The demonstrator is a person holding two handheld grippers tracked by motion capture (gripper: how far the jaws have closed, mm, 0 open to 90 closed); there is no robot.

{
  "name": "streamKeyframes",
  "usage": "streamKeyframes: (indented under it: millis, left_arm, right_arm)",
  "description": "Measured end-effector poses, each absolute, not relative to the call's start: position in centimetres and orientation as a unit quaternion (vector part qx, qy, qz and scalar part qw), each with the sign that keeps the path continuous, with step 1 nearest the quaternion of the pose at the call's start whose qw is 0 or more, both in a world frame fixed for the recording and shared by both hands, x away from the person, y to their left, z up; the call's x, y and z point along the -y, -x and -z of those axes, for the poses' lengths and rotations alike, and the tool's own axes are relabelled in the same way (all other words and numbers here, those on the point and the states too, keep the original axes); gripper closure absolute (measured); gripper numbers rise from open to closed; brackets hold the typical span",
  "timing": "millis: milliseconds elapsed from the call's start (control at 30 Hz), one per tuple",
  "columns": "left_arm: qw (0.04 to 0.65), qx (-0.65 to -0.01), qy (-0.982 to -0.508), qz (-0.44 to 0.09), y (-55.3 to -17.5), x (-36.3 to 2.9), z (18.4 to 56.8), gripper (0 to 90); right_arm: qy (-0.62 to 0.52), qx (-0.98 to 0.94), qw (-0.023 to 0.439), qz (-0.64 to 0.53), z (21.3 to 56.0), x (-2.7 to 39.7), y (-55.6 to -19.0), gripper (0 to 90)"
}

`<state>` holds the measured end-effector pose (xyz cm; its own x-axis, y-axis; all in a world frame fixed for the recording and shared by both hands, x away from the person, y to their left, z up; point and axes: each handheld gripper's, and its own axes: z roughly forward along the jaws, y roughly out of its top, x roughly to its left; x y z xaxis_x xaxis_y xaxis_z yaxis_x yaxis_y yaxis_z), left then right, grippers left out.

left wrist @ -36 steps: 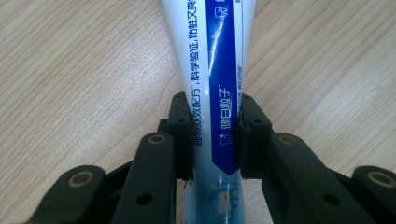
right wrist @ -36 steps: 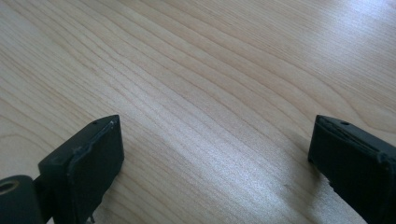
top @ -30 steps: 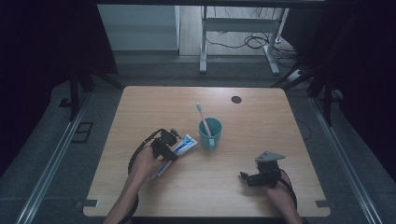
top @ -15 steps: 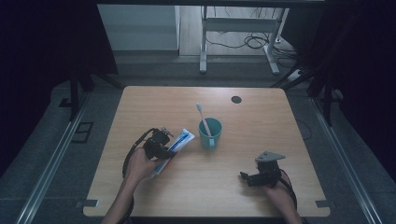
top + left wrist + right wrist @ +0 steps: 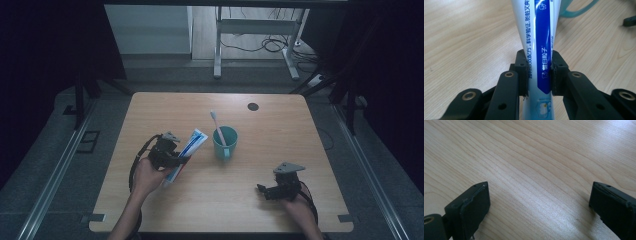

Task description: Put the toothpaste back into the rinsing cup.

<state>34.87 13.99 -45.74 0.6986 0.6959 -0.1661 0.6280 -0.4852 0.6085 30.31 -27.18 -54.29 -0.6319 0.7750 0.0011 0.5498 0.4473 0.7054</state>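
Left gripper [image 5: 539, 72] clamped on blue-and-white plastic toothpaste tube [image 5: 536, 37], left of centre in the high view, beside teal plastic cup [image 5: 225, 142]. Right gripper [image 5: 539, 205] agape, idle. Slick tapered tube: could slip, pivot, knock cup.

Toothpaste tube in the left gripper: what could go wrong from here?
The left gripper pinches the toothpaste tube across its soft body, so it might squeeze paste out or let the tube slip. The teal cup stands close beside the tube's far end with a toothbrush leaning in it; a careless swing could knock the cup over.
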Motion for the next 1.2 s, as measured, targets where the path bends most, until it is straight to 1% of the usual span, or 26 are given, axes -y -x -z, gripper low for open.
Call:
streamKeyframes:
  millis: [233,667,1200]
  left_arm:
    - [0.363,-0.380,-0.849,-0.059,-34.4,-14.0,44.7,72.7]
    - [0.403,-0.363,-0.837,-0.073,-34.3,-13.1,43.0,72.7]
    - [0.436,-0.350,-0.824,-0.089,-34.9,-11.4,41.3,72.6]
  right_arm:
    - [-0.395,-0.835,0.165,-0.346,54.3,27.2,-30.3,3.3]
    - [-0.395,-0.835,0.164,-0.346,54.3,27.2,-30.3,3.3]
    - [-0.395,-0.835,0.165,-0.346,54.3,27.2,-30.3,3.3]
